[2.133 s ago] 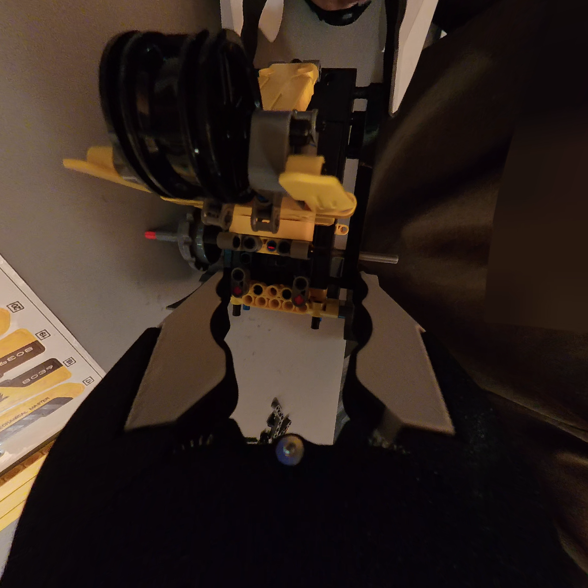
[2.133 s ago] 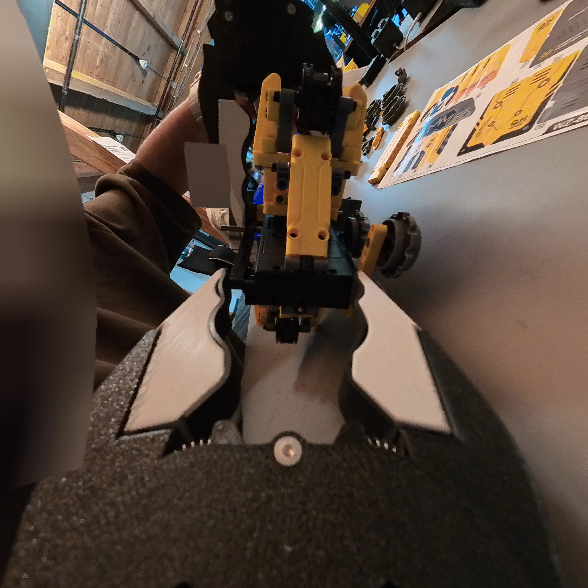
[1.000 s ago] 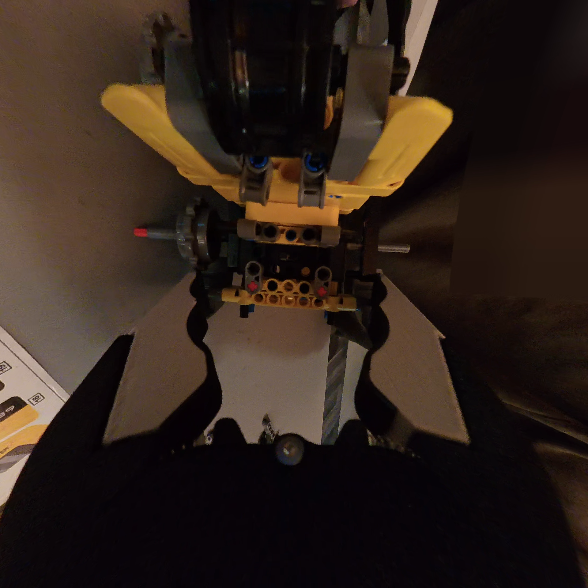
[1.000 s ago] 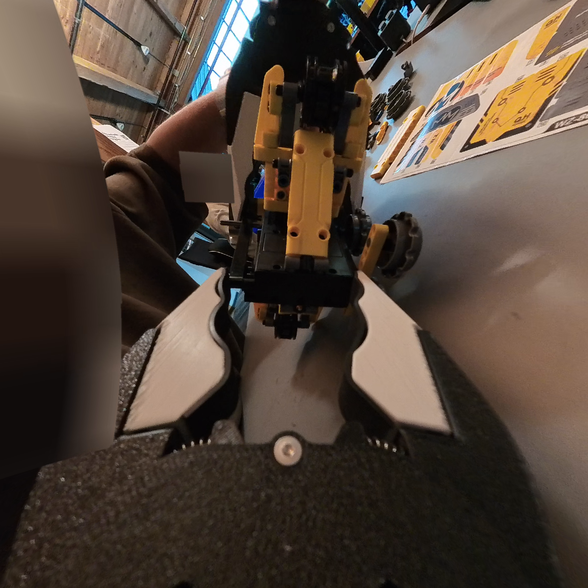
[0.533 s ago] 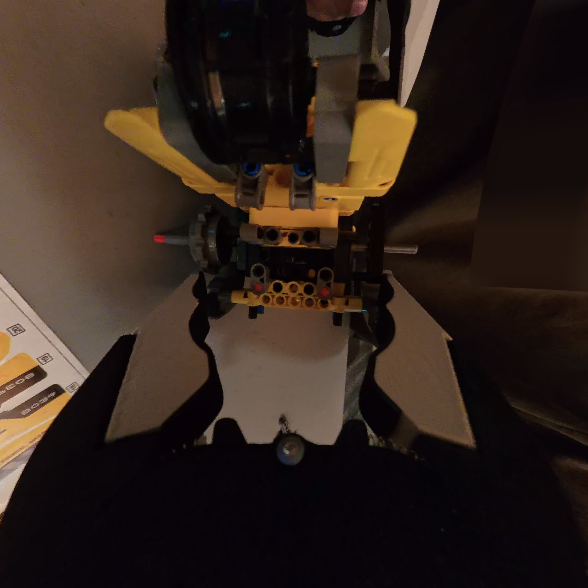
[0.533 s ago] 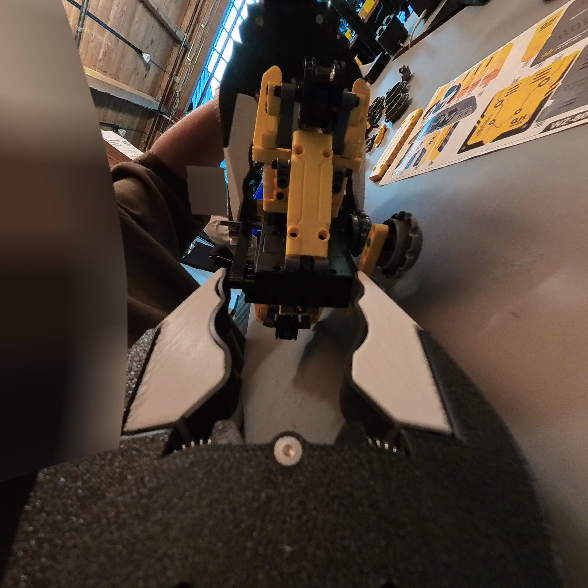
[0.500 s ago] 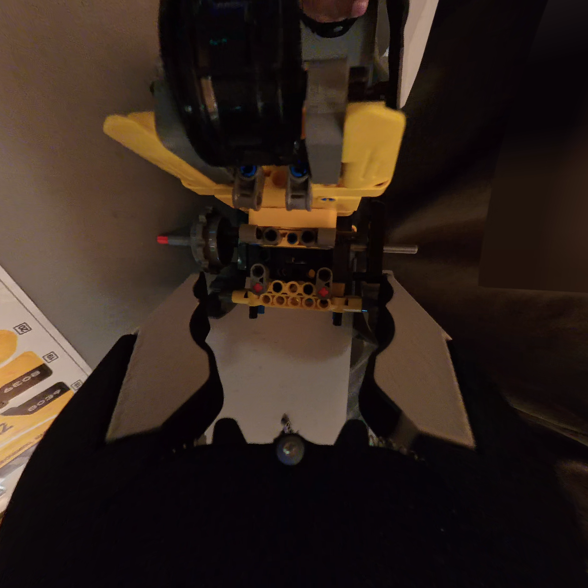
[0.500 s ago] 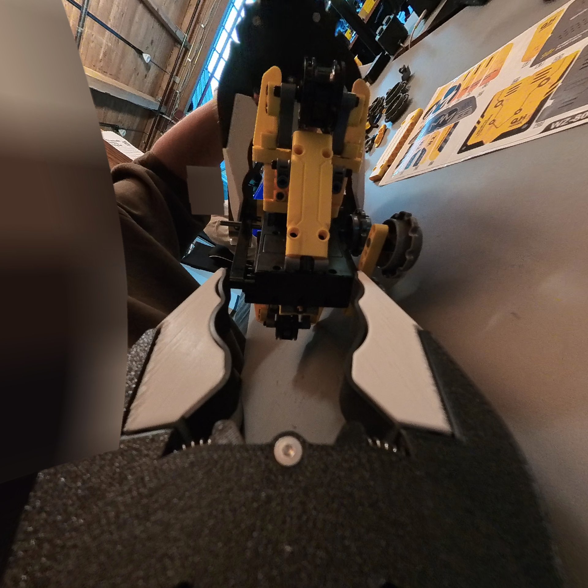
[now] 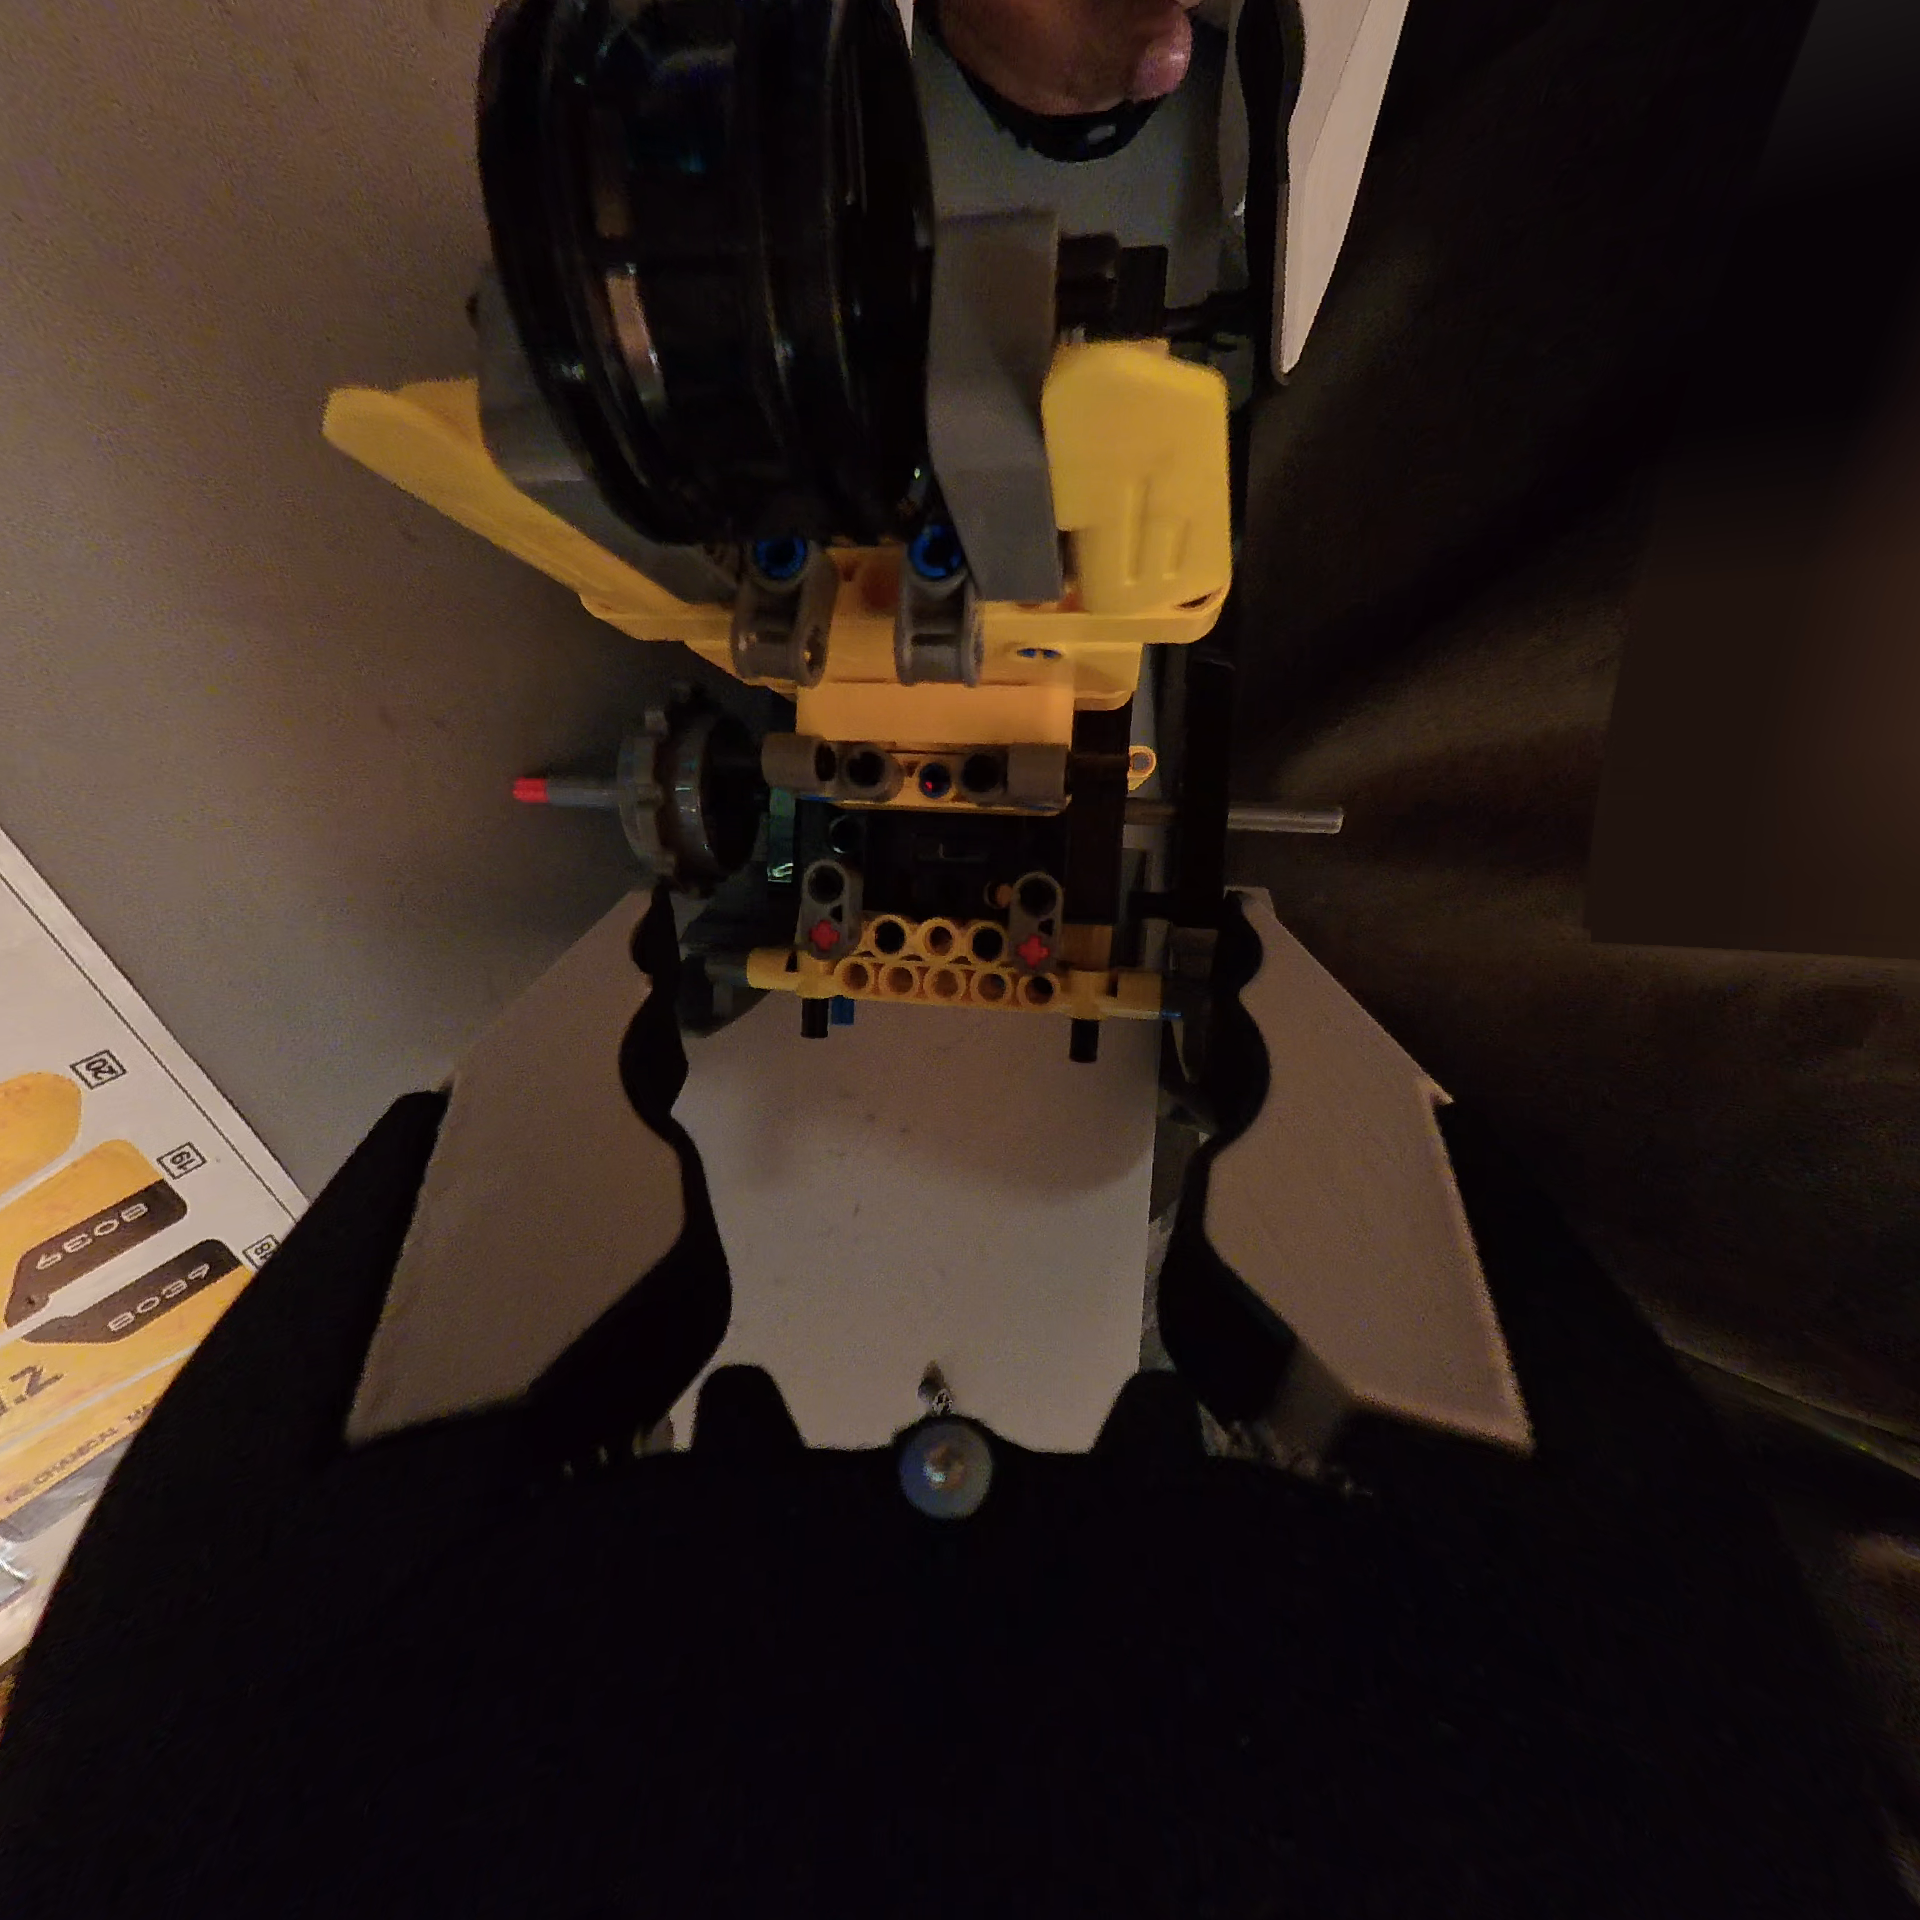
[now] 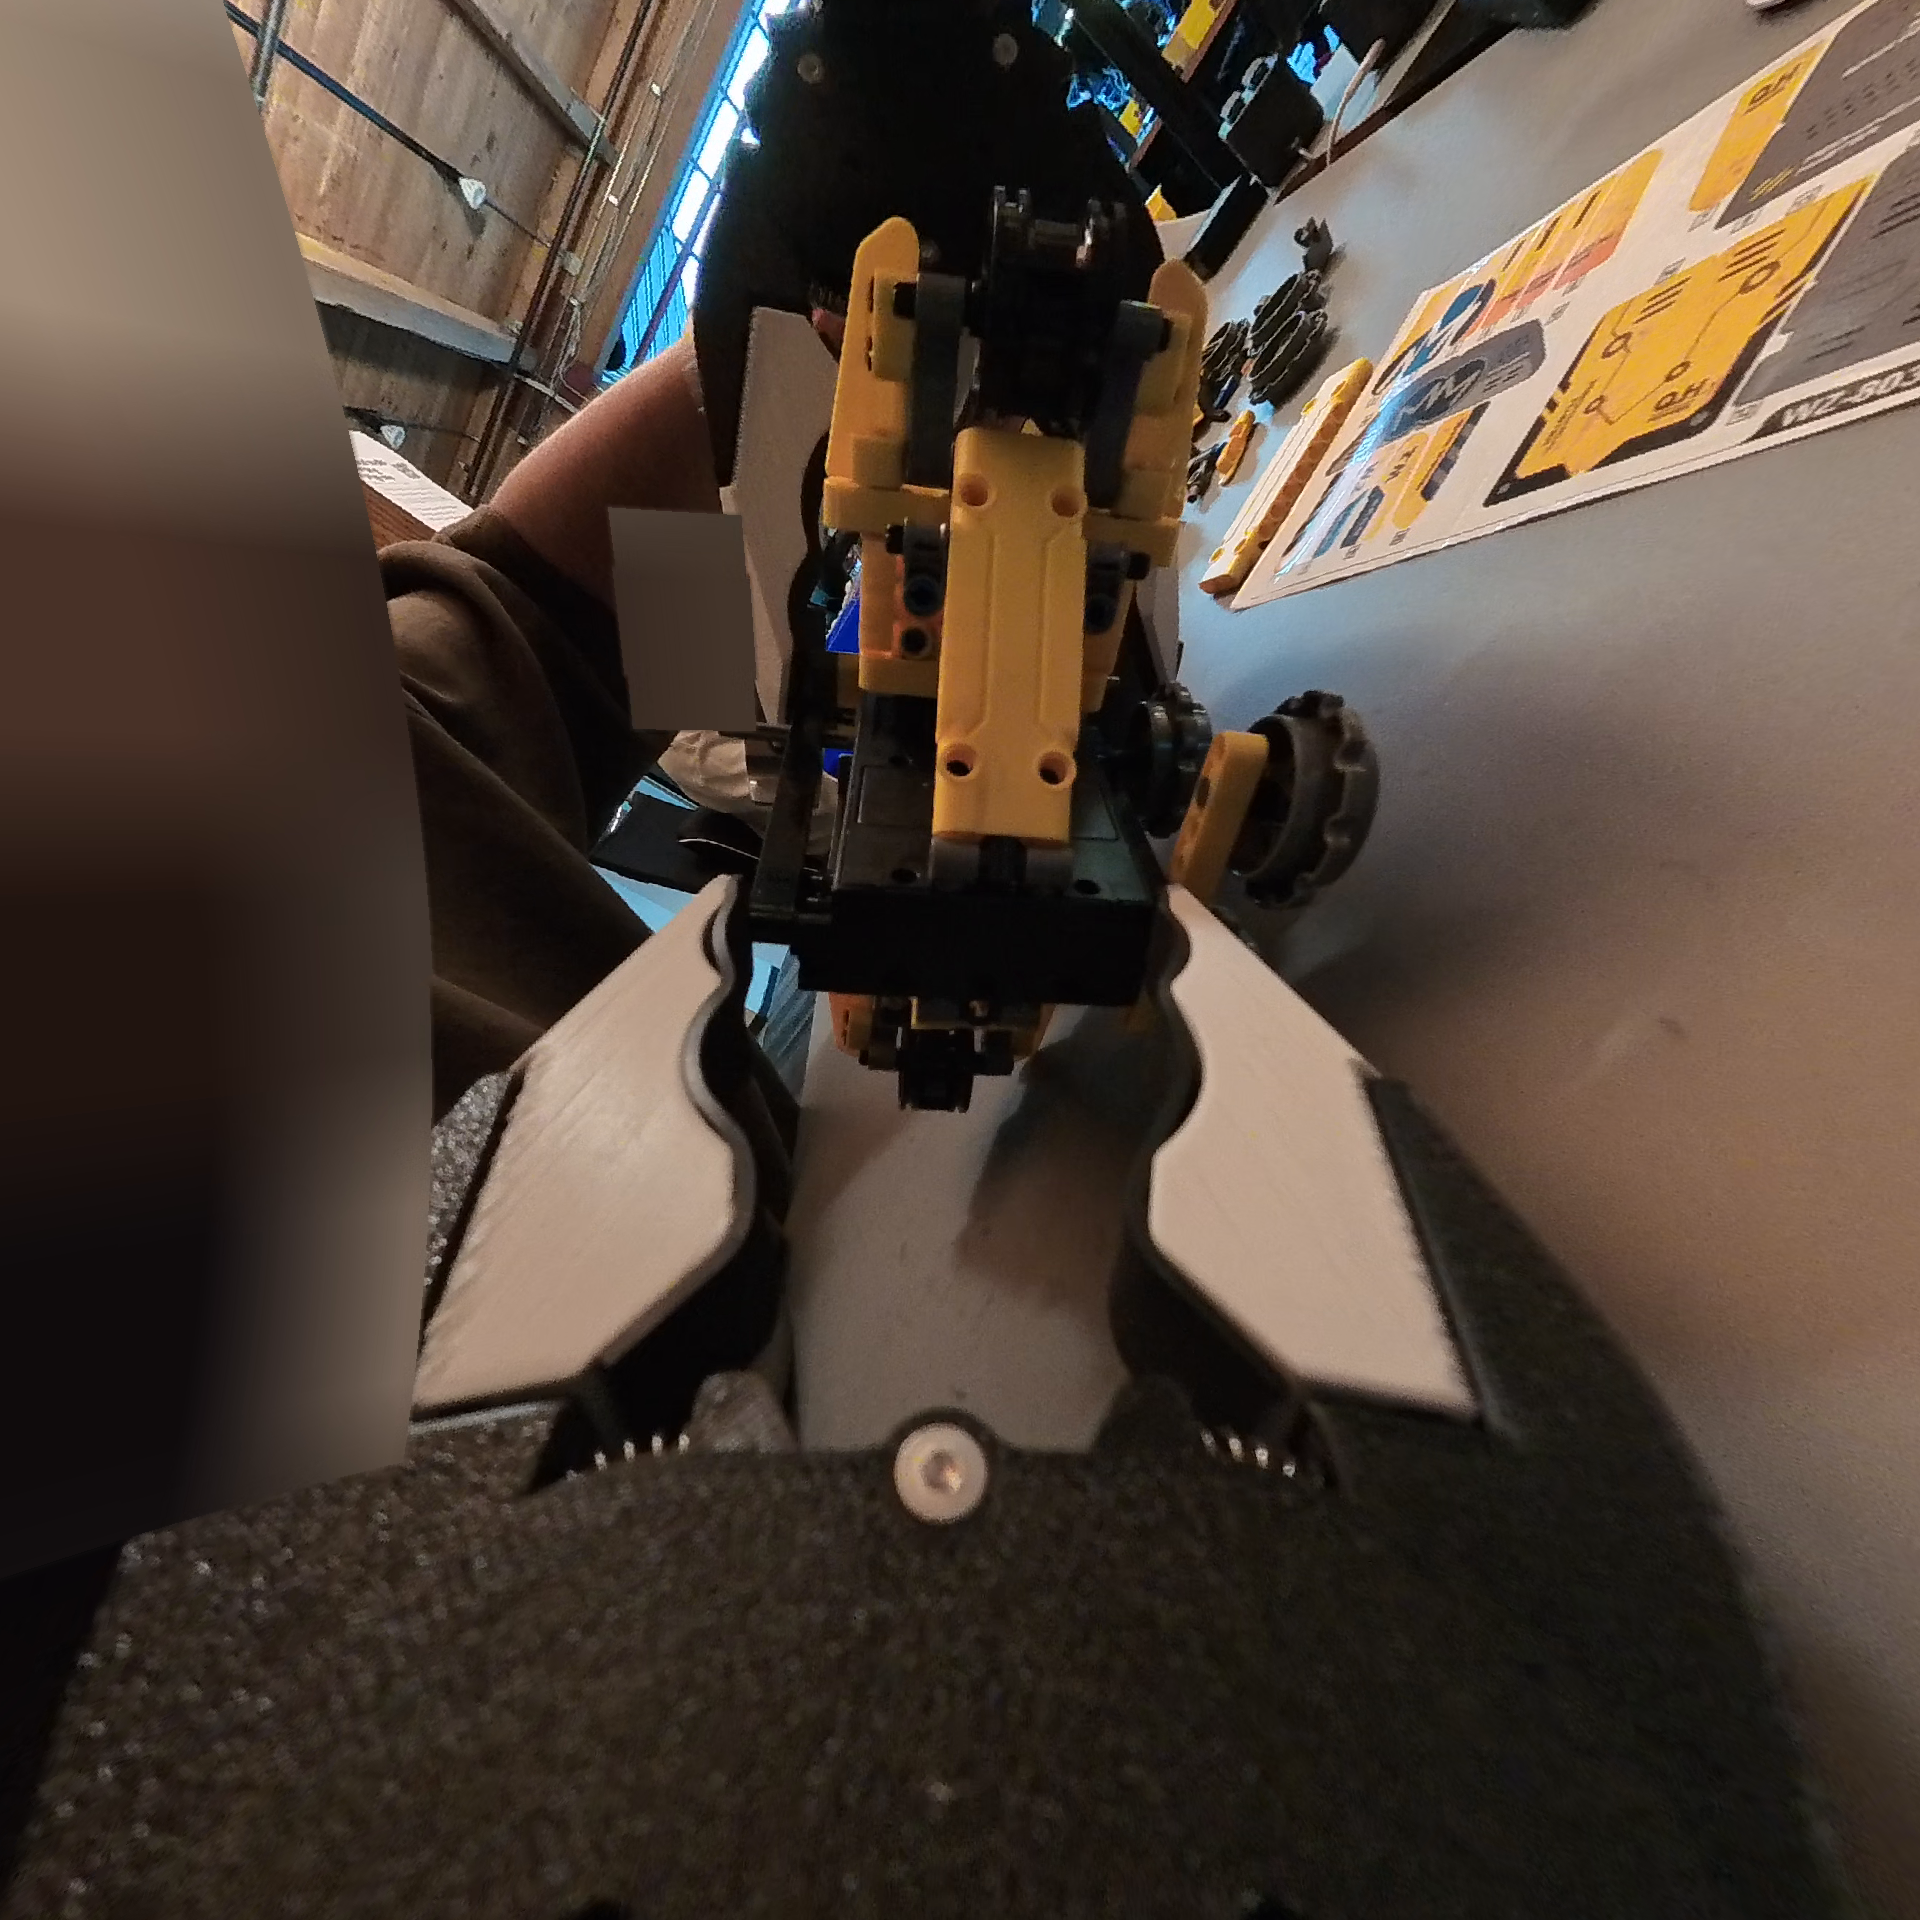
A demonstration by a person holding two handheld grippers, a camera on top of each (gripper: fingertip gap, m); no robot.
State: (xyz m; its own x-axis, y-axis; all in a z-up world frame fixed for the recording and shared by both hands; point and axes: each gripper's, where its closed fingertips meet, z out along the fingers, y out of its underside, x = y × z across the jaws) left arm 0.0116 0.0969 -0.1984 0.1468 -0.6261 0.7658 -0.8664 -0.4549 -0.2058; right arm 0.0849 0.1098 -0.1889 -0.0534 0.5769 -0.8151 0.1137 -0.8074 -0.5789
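Observation:
A yellow and black toy brick vehicle model (image 9: 935, 831) is held between both grippers above a grey table (image 10: 1610, 987). My left gripper (image 9: 945, 966) is shut on one end of it, the fingers beside a yellow holed beam (image 9: 951, 966). A big black wheel (image 9: 707, 270) in yellow mudguards sits at the far end. My right gripper (image 10: 951, 925) is shut on the black chassis block (image 10: 977, 935) at the other end. A grey hub (image 10: 1309, 800) sticks out of the model's side. The left gripper's black body (image 10: 914, 104) shows behind the model.
A sticker sheet (image 10: 1558, 312) lies on the table, also in the left wrist view (image 9: 104, 1195). Loose black gear wheels (image 10: 1278, 322) and a yellow beam (image 10: 1288, 468) lie beside it. A person's brown sleeve (image 10: 488, 675) is at the left.
The wheel and mudguard section has swung from turned left to nearly straight, then slightly back. The left jaws stand a little wider on the model. The right view is almost unchanged.

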